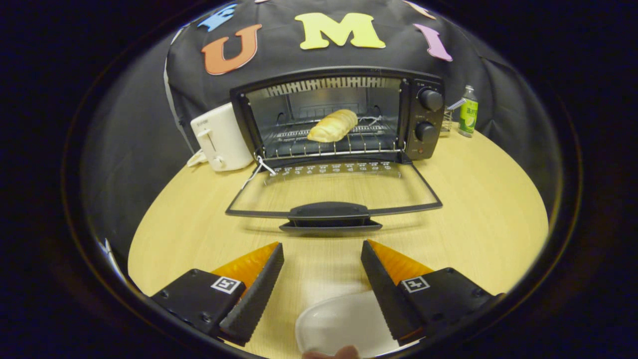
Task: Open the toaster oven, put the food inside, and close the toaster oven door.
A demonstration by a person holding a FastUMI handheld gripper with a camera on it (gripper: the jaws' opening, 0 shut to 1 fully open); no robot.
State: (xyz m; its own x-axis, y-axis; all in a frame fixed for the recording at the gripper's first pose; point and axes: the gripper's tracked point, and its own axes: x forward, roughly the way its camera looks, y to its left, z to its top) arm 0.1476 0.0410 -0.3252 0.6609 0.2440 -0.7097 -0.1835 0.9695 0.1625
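The black toaster oven [423,114] stands at the back of the round wooden table, its glass door [331,192] folded flat down toward me with the handle [330,213] at the near edge. A golden bread roll [333,125] lies on the wire rack inside. My gripper [322,250] hovers above the table a short way before the door handle, open, with nothing between its fingers. A bare white plate [339,326] sits on the table under and between the fingers.
A white pop-up toaster [222,138] stands just left of the oven. A green bottle [468,112] stands at the back right, beside a small wire rack [446,121]. The wooden table [478,209] spreads wide around the open door.
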